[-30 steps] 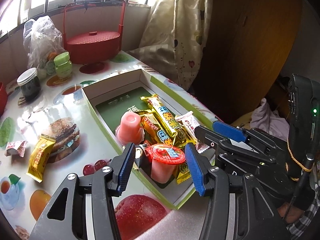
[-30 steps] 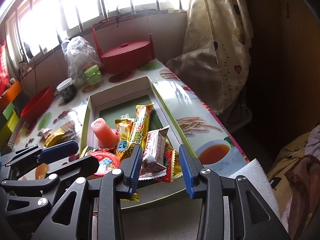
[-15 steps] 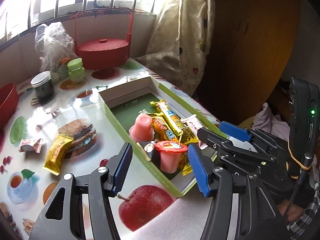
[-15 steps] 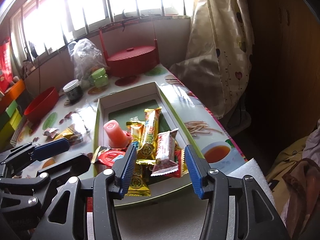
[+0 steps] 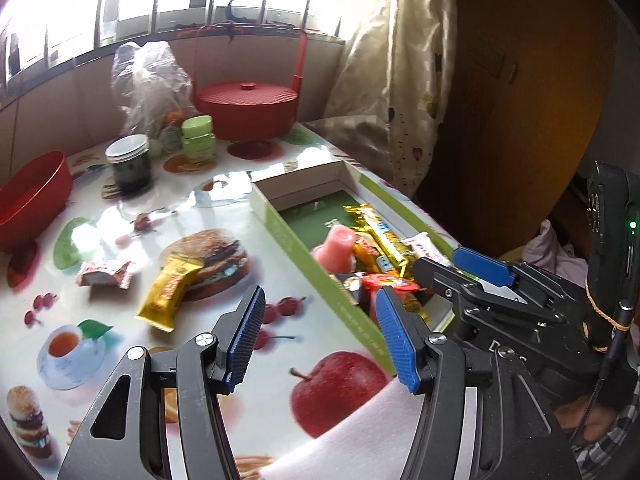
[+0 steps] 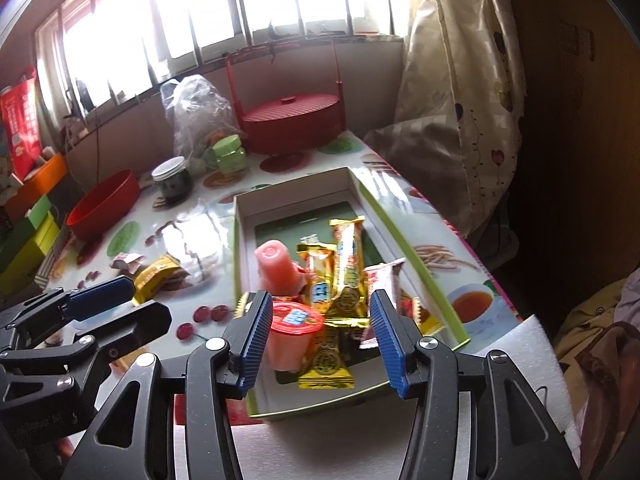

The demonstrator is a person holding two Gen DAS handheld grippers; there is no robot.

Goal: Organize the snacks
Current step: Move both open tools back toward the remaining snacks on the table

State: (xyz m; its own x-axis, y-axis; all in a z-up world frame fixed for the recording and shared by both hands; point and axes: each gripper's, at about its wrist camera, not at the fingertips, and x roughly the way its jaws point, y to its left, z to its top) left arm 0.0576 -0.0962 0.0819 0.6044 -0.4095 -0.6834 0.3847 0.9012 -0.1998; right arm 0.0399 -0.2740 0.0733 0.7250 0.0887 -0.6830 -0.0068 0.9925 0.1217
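Note:
A green box [image 6: 416,248] on the fruit-print table holds a pink jelly cup [image 6: 276,268] upside down, a red-lidded jelly cup [image 6: 294,320], gold bars [image 6: 348,268] and a white-red wrapper [image 6: 384,280]. My right gripper [image 6: 318,328] hovers open over the box's near end, with nothing between its pads. My left gripper [image 5: 318,320] is open and empty above the table just left of the box wall [image 5: 304,248]. A gold packet [image 5: 170,288] and a small white-red packet [image 5: 104,274] lie loose on the table to its left.
A red bowl [image 5: 32,196] sits at the far left, and a dark jar [image 5: 130,164], a green jar [image 5: 198,136], a plastic bag [image 5: 148,80] and a red lidded basket [image 5: 248,108] stand at the back. White foam [image 6: 532,344] pads the table's near corner. A curtain hangs right.
Both grippers have drawn back and up from the box with their jaws wider. The left one has swung left off the red-lidded cup, and the right one off the white-red wrapper; both stay in the box.

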